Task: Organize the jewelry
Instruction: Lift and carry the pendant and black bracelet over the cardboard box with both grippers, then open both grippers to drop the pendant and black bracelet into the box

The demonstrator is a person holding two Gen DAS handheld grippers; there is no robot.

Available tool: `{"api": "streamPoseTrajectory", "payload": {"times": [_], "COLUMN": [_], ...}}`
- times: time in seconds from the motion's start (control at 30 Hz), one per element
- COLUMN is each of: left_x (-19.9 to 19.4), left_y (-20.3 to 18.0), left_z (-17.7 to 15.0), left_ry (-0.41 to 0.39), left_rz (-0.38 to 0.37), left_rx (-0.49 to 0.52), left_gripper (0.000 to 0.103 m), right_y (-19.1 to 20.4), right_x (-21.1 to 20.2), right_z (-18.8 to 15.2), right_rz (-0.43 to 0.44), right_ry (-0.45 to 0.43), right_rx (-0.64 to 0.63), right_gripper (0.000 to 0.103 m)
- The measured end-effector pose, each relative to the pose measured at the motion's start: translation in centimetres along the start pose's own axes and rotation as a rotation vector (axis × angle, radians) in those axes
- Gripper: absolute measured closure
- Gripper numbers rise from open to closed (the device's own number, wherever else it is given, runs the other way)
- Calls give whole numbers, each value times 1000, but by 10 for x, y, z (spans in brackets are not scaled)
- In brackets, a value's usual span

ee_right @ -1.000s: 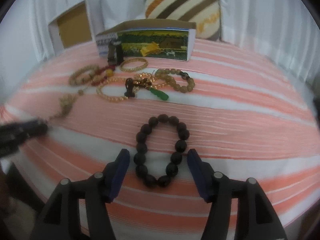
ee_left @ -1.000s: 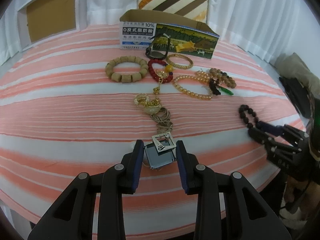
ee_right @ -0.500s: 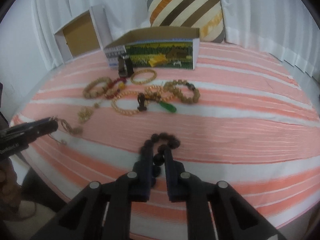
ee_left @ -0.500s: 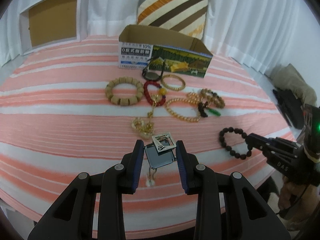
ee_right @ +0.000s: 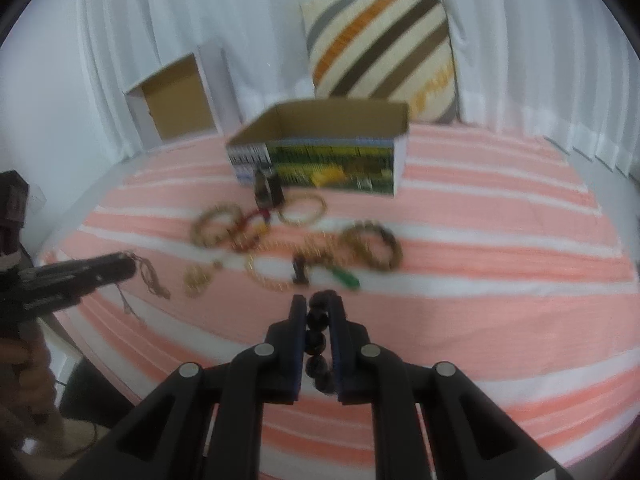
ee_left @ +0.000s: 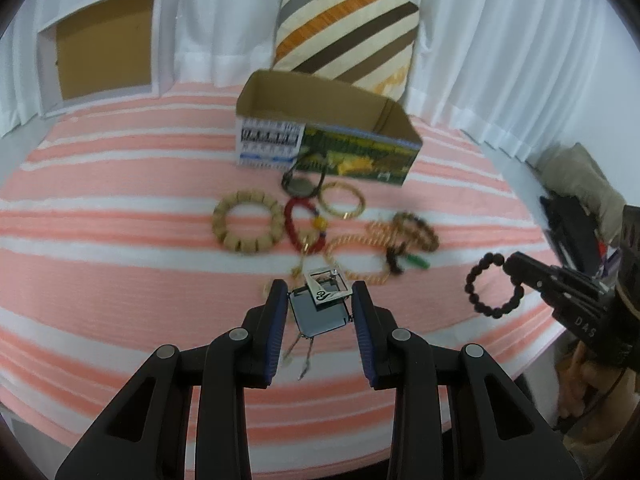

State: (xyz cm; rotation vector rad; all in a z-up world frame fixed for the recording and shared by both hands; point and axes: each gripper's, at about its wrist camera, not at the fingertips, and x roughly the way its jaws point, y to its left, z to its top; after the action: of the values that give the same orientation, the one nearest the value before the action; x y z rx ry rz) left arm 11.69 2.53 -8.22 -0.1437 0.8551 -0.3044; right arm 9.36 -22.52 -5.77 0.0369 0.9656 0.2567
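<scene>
Left wrist view: left gripper (ee_left: pixel 320 312) clamps a square metal pendant (ee_left: pixel 325 290) with a flat grey plate, thin chains dangling below it above the pink-and-white striped cloth (ee_left: pixel 120 248). Ahead lie a chunky tan wooden bracelet (ee_left: pixel 249 222), a red bead bracelet (ee_left: pixel 301 226), a thin gold bangle (ee_left: pixel 343 200) and tangled amber strands (ee_left: pixel 360 256), all in front of an open cardboard box (ee_left: pixel 328 136) with a printed green side. A striped cushion (ee_left: pixel 344 36) leans behind it. At right, the right gripper (ee_left: pixel 520 270) lifts a round black bead bracelet (ee_left: pixel 494 285) clear of the cloth.

Right wrist view: right gripper (ee_right: pixel 318 320), its jaws nearly together, pinches the black beads, which hang down between its pads. The blurred jewelry pile and box sit beyond; the left gripper enters at the left edge, chains trailing.
</scene>
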Motion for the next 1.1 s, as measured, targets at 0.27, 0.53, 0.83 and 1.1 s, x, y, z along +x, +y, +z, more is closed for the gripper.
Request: {"api": "streamPoseTrajectory", "payload": {"times": [0.27, 0.53, 0.83, 1.1], "left_x": [-7, 27, 119, 181], "left_y": [-15, -23, -10, 8], "left_z": [89, 179, 224, 222], "left_ry": [-38, -81, 5, 72], "left_rz": [-47, -26, -22, 18], "left_rx": [51, 90, 27, 5], "left_gripper": [71, 71, 71, 71], "right_y": [2, 0, -14, -36], "right_x": [-5, 31, 124, 192], "right_z": [89, 184, 236, 227], "right_rz": [58, 79, 92, 75], "right_ry": [-108, -188, -92, -4], "right_rx": [-35, -26, 20, 65], "right_gripper": [91, 92, 92, 91]}}
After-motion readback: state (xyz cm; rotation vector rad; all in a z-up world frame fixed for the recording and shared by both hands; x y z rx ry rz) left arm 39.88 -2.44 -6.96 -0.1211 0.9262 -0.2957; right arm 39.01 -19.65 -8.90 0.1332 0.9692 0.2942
